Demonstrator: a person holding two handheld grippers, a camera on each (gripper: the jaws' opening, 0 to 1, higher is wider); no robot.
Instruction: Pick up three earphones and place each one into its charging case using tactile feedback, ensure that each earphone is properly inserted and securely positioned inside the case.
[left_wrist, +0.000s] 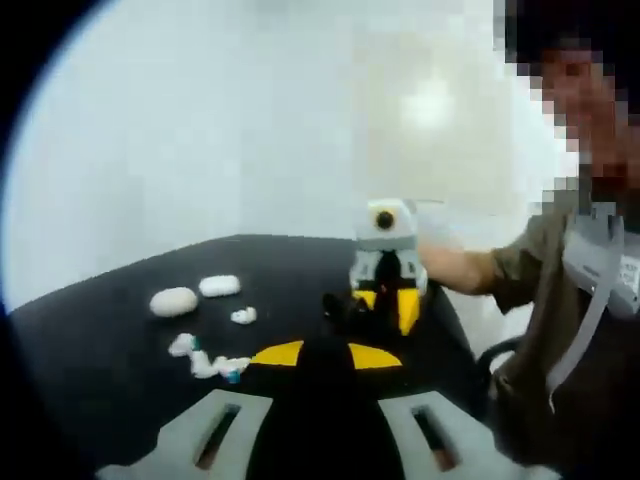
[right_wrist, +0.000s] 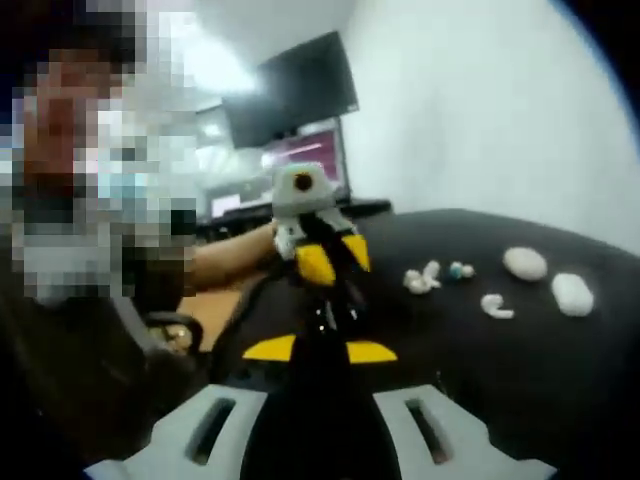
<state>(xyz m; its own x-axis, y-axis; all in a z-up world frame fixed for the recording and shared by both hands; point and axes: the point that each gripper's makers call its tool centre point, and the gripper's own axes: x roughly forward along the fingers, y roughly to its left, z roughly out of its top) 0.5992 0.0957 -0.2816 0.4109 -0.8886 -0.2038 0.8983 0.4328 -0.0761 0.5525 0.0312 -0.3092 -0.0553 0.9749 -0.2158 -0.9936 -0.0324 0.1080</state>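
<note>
We hold both grippers low over a matte black worktop (left_wrist: 90, 340), facing each other across it. In the left gripper view our left gripper (left_wrist: 318, 355) shows grey fingers (left_wrist: 210, 435) with yellow tips, spread apart, nothing between them. Opposite it is the right gripper (left_wrist: 385, 310), grey body with yellow-tipped fingers; we cannot tell its finger gap from here. In the right gripper view the right gripper's own fingers (right_wrist: 215, 425) also stand apart and empty, and the left gripper sits across the worktop.

Task things lie on the worktop, apart from both grippers: a white oval closed charging case (left_wrist: 174, 301), a second white, more oblong charging case (left_wrist: 219, 286) just beside it, one small white earphone (left_wrist: 243, 316) lying alone near them, and a loose cluster of white earphones (left_wrist: 200, 358) with a small teal-blue piece at its end. The count in the cluster is too blurred to tell.

A person in an olive short-sleeved shirt (left_wrist: 535, 260) sits behind the worktop. A dark monitor (right_wrist: 290, 90) stands behind
</note>
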